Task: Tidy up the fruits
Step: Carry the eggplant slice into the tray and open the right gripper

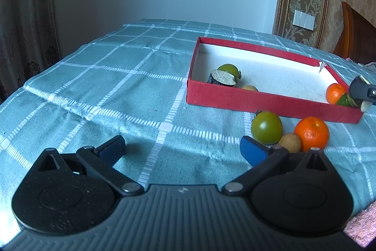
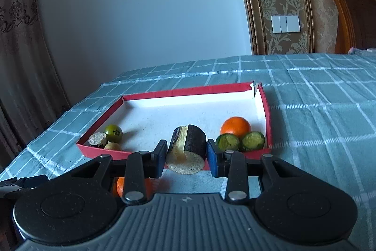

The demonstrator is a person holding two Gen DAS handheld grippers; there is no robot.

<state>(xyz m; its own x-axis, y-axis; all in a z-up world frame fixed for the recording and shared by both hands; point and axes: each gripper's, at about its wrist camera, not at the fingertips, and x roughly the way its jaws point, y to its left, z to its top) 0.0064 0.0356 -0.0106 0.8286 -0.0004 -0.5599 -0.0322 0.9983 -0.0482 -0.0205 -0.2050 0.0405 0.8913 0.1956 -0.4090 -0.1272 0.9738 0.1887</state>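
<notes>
My right tongs (image 2: pixel 186 155) grip a dark-skinned cut chunk (image 2: pixel 188 147) over the red tray's (image 2: pixel 150 154) near wall. My left tongs (image 1: pixel 182 149) gape wide over the checked cloth (image 1: pixel 105 91), a green fruit (image 1: pixel 266 126), small tan fruit (image 1: pixel 291 142) and orange (image 1: pixel 311 133) just beside them. Beyond, the tray holds more fruit.

Both the left gripper (image 1: pixel 182 148) and the right gripper (image 2: pixel 185 154) share one build: a grey ribbed housing with a small pale mark at its middle, two black speckled round discs, black link arms pinned with silver rivets, and blue pads (image 1: pixel 252 152) on the fingertips.
</notes>
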